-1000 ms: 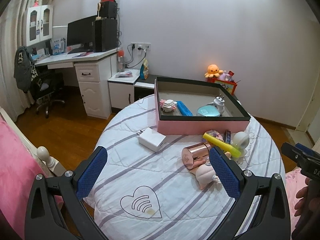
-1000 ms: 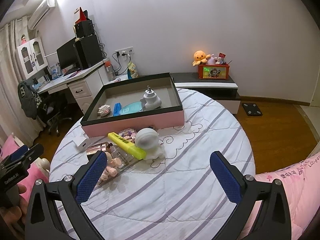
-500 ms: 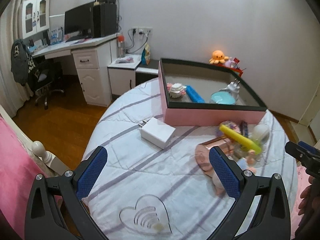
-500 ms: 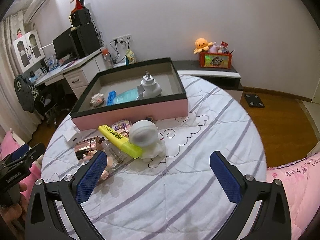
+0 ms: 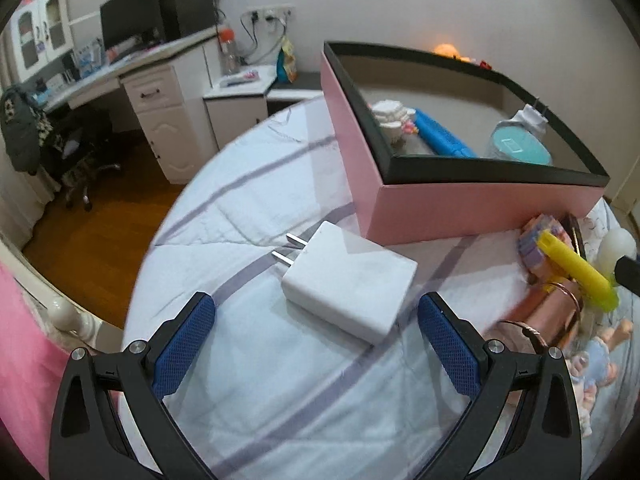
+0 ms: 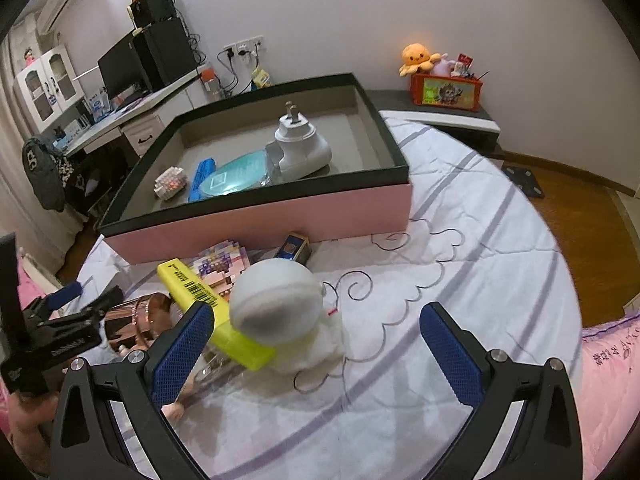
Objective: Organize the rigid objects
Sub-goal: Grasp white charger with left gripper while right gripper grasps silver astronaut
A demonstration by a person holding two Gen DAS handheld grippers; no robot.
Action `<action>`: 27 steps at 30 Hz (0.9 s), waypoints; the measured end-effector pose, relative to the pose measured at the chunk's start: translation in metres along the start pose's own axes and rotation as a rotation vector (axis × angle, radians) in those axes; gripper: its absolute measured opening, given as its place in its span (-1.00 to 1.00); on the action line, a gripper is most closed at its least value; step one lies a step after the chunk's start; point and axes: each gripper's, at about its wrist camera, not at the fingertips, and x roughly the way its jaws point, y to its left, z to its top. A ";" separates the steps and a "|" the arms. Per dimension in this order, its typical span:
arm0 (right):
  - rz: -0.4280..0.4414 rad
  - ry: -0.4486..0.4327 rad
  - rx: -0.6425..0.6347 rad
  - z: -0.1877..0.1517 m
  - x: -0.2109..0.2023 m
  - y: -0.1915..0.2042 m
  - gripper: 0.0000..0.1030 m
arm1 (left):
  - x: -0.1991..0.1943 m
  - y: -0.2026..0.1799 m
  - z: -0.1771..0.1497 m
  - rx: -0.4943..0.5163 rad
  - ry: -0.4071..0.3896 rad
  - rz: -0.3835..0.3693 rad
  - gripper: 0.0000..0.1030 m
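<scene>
White plug adapter (image 5: 348,280) lies flat on the striped quilt of the round bed (image 5: 280,392), prongs pointing away, just ahead of the left tongs (image 5: 316,344) and roughly centred between their blue pads; tongs spread wide, touching nothing. Beyond it and slightly right stands the pink box (image 5: 460,212) with black rim, holding a blue bar (image 5: 440,138), a teal disc (image 5: 520,148) and a white block toy (image 5: 390,118). Far right of the left tongs: yellow highlighter (image 5: 576,276) over a copper cup (image 5: 548,312), blurred. Right tongs (image 6: 316,344) also spread wide, gripping nothing; a white round-headed figure (image 6: 276,308) sits just ahead between their tips, nearer the left pad, highlighter (image 6: 212,312) lying against it, possibly underneath. Inside the box (image 6: 280,216) a white adapter (image 6: 300,146) stands prongs up.
</scene>
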 end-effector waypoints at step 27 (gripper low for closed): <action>0.084 -0.011 -0.006 -0.007 -0.007 -0.016 0.02 | -0.028 -0.001 -0.014 -0.016 -0.049 -0.110 0.38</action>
